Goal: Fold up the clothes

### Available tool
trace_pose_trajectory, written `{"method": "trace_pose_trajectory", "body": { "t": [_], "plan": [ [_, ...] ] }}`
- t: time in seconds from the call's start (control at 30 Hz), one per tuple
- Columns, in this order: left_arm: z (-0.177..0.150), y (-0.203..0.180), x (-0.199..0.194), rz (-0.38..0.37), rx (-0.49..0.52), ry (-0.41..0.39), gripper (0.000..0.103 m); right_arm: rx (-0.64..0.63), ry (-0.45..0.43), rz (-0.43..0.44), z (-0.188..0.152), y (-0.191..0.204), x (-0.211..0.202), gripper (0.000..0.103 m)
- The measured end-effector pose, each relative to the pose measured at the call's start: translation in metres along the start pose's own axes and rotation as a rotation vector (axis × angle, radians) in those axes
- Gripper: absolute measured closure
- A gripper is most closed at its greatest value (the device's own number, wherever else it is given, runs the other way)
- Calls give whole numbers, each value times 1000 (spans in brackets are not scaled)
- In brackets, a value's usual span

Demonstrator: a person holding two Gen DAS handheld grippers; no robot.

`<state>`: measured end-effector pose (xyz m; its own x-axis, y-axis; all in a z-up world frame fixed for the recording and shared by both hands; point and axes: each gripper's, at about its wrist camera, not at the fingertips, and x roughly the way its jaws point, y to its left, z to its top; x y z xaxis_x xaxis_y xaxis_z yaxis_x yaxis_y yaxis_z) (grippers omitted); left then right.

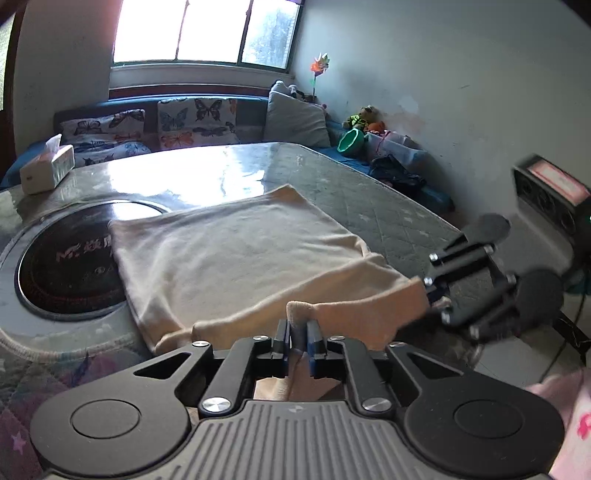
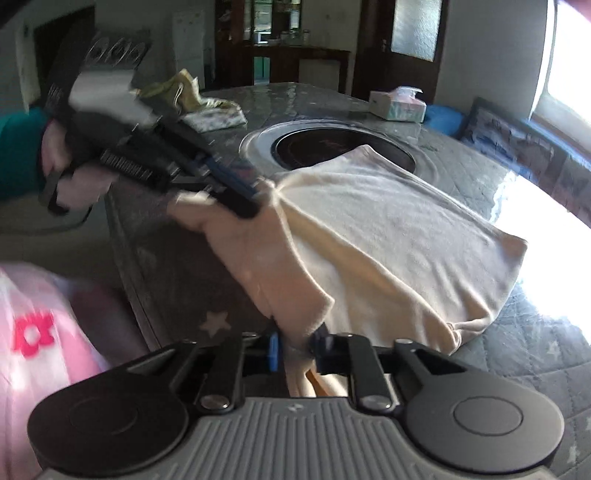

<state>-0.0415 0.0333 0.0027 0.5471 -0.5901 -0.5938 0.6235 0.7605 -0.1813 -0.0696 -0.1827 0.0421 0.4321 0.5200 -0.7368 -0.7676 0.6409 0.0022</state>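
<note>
A lived-in room: a bright window (image 1: 207,31) washes out the far end, butterfly cushions (image 1: 195,120) line a bench beneath it, and a glossy quilt-patterned table (image 1: 388,214) fills the middle. Glare off the tabletop swallows its far surface in both views. A round inset hotplate (image 1: 62,266) sits ahead and to the left of the left gripper, its printed lettering partly covered by cloth. A tissue box (image 1: 46,168) stands beyond it near the table corner.

The cream garment (image 1: 236,254) lies flat ahead of both tools, folded into a broad rectangle, soft and lightly creased, one corner overlapping the hotplate rim. Its near edge is lifted off the table.

The left gripper (image 1: 298,341) is clamped on that near edge, a nub of fabric poking up between its blue pads. The right gripper (image 2: 295,349) is pinched on the edge too, cloth bunched and trailing back under its body. In the right wrist view the left tool is motion-blurred, and the hand (image 2: 77,177) holding it is hard to make out. A pink sleeve (image 2: 33,332) is cut off at the frame edge.
</note>
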Motion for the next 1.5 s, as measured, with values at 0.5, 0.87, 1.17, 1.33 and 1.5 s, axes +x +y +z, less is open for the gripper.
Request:
{"method": "trace_pose_trajectory", "body": {
  "t": [0.5, 0.87, 1.17, 1.33, 1.5],
  "plan": [
    [-47, -31, -19, 149, 337, 3, 61, 109, -26, 44, 15, -20, -8, 93],
    [-39, -38, -52, 88, 311, -78, 97, 76, -94, 19, 7, 2, -46, 94],
    [-17, -65, -105, -49, 222, -131, 98, 84, -91, 26, 2, 30, -119, 95],
    [4, -63, -95, -44, 260, -133, 98, 85, -90, 2, 8, 20, -123, 95],
    [25, -39, -63, -17, 248, -124, 98, 99, -94, -19, 22, -9, -109, 95]
  ]
}}
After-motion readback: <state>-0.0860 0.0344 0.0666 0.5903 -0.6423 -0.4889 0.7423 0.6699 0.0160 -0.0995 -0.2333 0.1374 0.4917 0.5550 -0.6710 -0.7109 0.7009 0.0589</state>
